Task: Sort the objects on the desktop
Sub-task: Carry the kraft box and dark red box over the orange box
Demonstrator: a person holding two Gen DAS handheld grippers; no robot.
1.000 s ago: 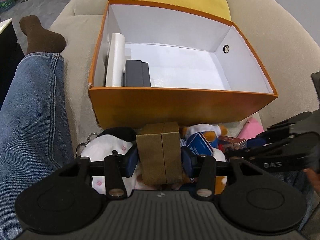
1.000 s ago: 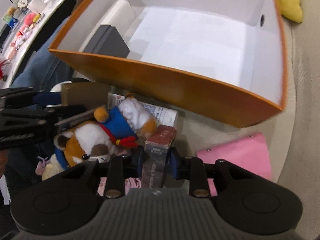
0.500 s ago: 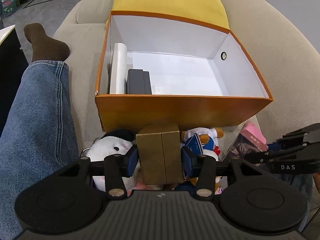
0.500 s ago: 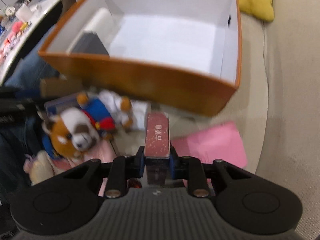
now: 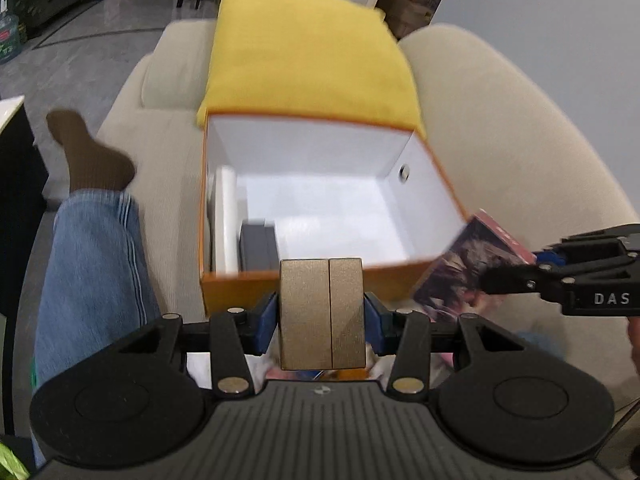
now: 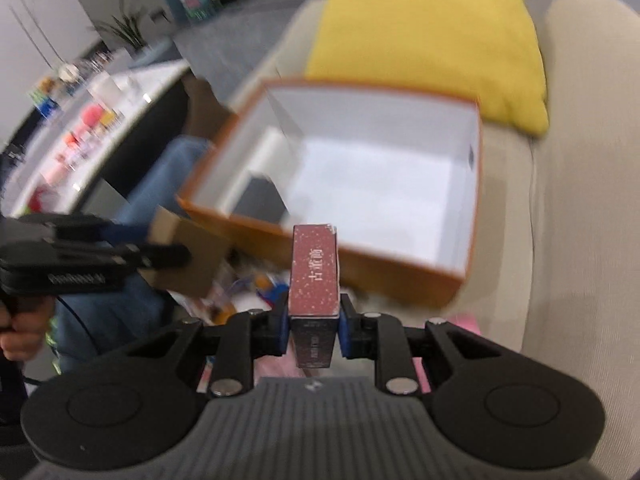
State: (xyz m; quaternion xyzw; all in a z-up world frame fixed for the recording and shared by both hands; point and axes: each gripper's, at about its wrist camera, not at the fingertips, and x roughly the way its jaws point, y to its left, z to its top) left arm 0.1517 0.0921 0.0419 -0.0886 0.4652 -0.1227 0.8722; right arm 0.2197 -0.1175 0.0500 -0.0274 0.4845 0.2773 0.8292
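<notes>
A yellow cushion [image 5: 308, 56] leans against your beige sofa [image 5: 520, 128]. Your jeans-clad leg [image 5: 88, 264] and brown sock [image 5: 90, 152] stretch along the left, beside grey floor [image 5: 80, 28].

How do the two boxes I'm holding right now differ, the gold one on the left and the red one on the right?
The gold box in the left gripper is wide, plain, with a seam down its middle; the red box in the right gripper is narrow, speckled and printed with white characters. The gold one spreads its jaws wider than the red one does. Both are clamped and held up near the orange box's front wall, not yet inside.
</notes>
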